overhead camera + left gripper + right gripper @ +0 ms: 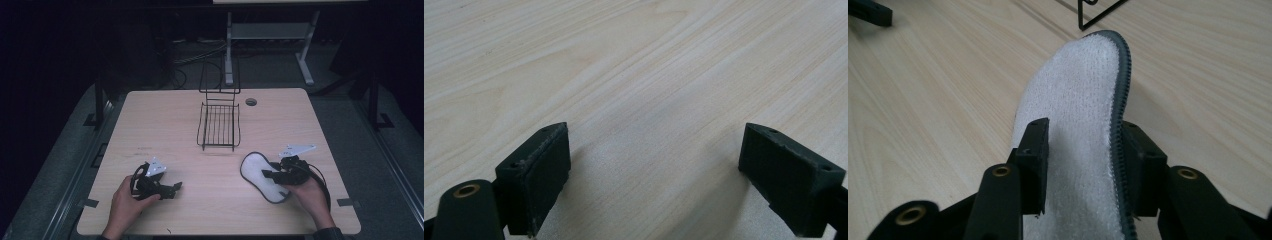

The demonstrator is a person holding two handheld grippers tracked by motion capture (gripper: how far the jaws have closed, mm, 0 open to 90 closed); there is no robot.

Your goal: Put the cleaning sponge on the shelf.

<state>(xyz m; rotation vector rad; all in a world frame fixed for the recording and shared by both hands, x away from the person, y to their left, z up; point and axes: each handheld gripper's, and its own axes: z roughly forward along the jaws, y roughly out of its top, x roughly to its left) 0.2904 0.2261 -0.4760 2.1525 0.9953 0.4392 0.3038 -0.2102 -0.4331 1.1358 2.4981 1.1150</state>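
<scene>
White terry, edged in dark grey: that is the insole (1078, 115) caught in the right gripper (278, 176) at the near right of the table (165, 115). One jaw sits on the fuzzy face, the other against the stitched rim, and the toe end tips up off the wood. Over at the near left, the left gripper (170, 189) rests low above bare wood, jaws spread wide with nothing between them. Further back, mid-table, stands a black wire rack (218, 125), well apart from both hands. Beyond the table's far edge, a pale desk frame (270, 35) stands in the dark.
</scene>
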